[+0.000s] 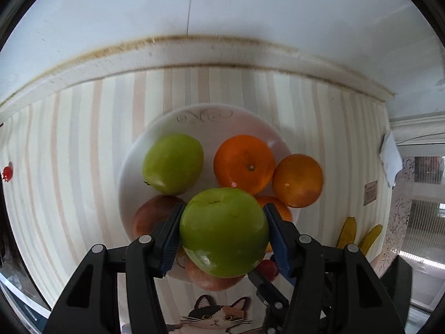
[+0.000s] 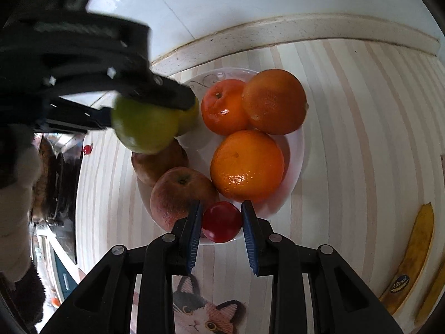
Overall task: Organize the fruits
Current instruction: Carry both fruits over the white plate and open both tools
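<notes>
A white plate (image 1: pixel 155 136) (image 2: pixel 294 150) holds a second green apple (image 1: pixel 172 164), three oranges (image 1: pixel 244 164) (image 2: pixel 247 164), two reddish apples (image 2: pixel 180 192) and a small red fruit (image 2: pixel 221 221). My left gripper (image 1: pixel 222 233) is shut on a green apple (image 1: pixel 224 231) and holds it above the plate; it also shows in the right wrist view (image 2: pixel 144 125). My right gripper (image 2: pixel 221 236) is open, its blue pads on either side of the small red fruit at the plate's near rim, with a gap on the right.
The plate stands on a striped tablecloth (image 1: pixel 69 153) with a cat picture (image 2: pixel 200 311) near me. Two bananas (image 1: pixel 358 233) (image 2: pixel 411 258) lie to the right. A small red object (image 1: pixel 7 173) lies far left. The wall and its ledge (image 1: pixel 194 53) run behind.
</notes>
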`<state>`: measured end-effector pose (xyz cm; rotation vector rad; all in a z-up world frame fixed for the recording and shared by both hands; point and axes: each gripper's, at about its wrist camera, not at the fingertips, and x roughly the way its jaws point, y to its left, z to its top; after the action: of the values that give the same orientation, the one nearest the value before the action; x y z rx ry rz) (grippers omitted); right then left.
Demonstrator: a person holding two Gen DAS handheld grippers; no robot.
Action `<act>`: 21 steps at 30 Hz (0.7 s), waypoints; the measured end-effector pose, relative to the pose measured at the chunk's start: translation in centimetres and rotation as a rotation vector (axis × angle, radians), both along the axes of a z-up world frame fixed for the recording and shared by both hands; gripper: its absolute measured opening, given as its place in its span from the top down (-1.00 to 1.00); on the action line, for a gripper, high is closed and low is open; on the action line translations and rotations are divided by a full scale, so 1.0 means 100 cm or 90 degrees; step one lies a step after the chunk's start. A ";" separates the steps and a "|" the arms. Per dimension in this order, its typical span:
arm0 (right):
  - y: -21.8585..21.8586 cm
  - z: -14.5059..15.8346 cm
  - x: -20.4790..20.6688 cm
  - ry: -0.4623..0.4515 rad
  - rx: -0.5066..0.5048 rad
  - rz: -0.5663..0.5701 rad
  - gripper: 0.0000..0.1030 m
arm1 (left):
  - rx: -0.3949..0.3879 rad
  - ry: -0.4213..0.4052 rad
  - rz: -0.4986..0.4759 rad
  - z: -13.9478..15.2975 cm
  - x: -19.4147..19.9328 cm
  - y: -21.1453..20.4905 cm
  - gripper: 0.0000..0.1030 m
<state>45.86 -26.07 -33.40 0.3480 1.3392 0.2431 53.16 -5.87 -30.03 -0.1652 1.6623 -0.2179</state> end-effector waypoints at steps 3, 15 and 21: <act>-0.005 -0.002 -0.001 0.005 0.018 -0.017 0.38 | 0.001 0.024 0.000 -0.011 -0.001 -0.001 -0.06; -0.010 0.011 -0.003 0.014 0.014 -0.034 -0.77 | 0.009 -0.064 0.021 0.027 -0.010 0.014 -0.70; -0.015 0.027 -0.008 0.014 -0.070 -0.024 -0.85 | 0.072 -0.126 0.037 0.046 -0.035 0.034 -0.70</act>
<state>45.03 -27.54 -30.75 0.2842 1.3601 0.1336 49.66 -2.49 -25.46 -0.1023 1.4662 -0.0926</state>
